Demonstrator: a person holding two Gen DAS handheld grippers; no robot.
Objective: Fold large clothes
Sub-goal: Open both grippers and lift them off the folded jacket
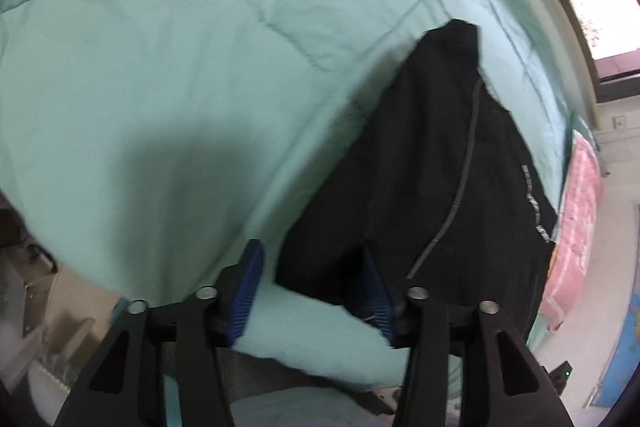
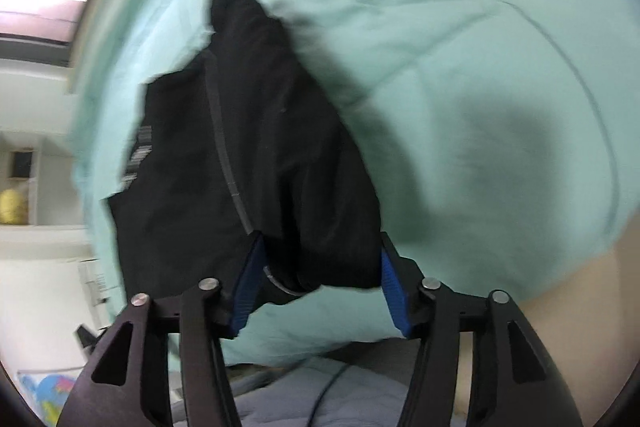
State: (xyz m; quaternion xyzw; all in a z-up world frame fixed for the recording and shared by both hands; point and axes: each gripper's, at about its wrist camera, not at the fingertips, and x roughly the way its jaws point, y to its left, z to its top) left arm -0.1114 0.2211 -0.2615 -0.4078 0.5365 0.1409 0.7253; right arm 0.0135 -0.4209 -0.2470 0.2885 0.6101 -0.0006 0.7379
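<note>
A black garment [image 1: 440, 167], bunched with a grey zip line, lies on a mint-green quilt [image 1: 180, 47]; left tongs [image 1: 316, 291] and right tongs [image 2: 320, 283] both spread over its near edge.

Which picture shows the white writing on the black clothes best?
The left wrist view. There the black garment lies fairly sharp on the green quilt, and its white lettering runs clearly along one edge, though too small to read. The right wrist view shows the same lettering, but blurred into streaks.
</note>
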